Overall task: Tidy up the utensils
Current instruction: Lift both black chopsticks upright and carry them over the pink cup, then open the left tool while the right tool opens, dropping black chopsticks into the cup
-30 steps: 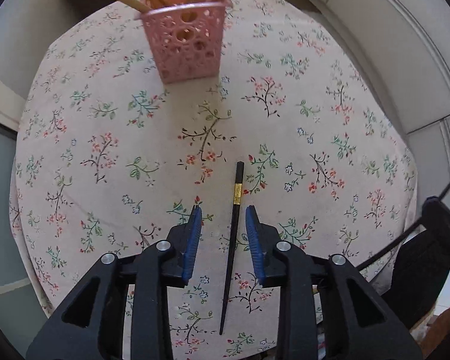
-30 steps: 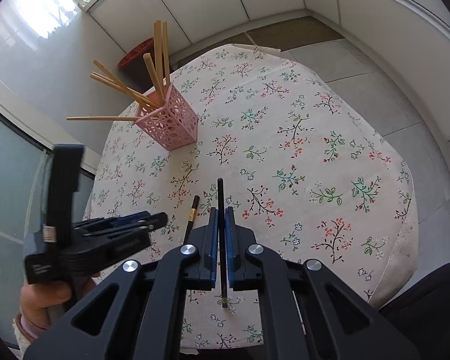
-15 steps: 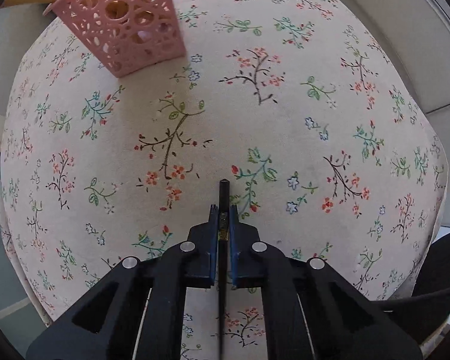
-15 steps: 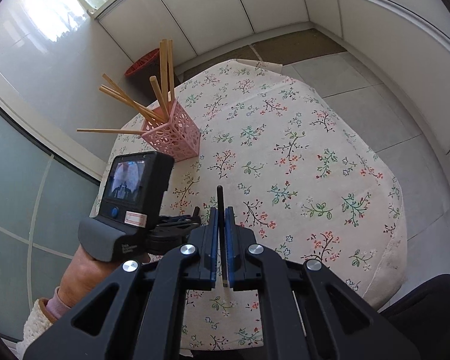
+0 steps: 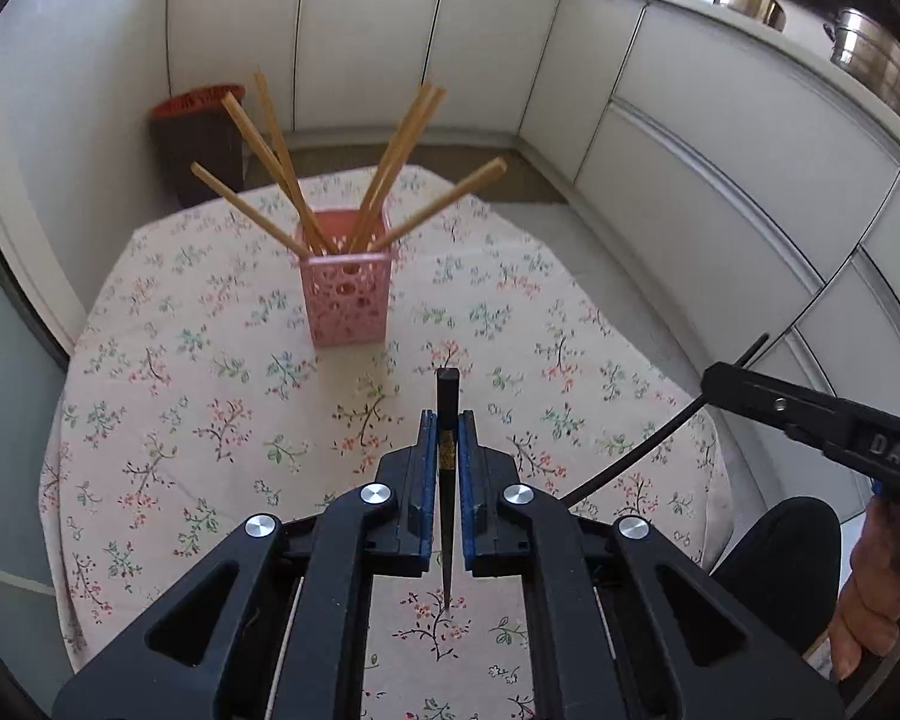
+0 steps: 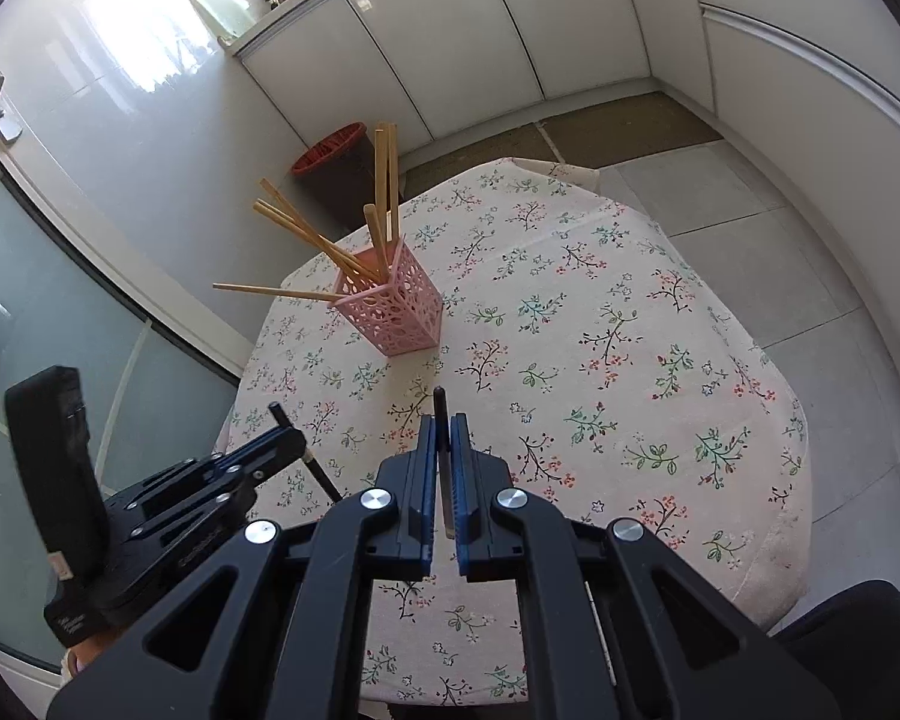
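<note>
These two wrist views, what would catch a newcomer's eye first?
Probably the pink perforated holder standing toward the far side of the floral tablecloth, with wooden chopsticks fanning out of it. Next, the left tongs in the foreground, shut on a black chopstick above the cloth, and the right tongs shut on another black chopstick.

Pink perforated holder, tan chopsticks, floral cream tablecloth
</note>
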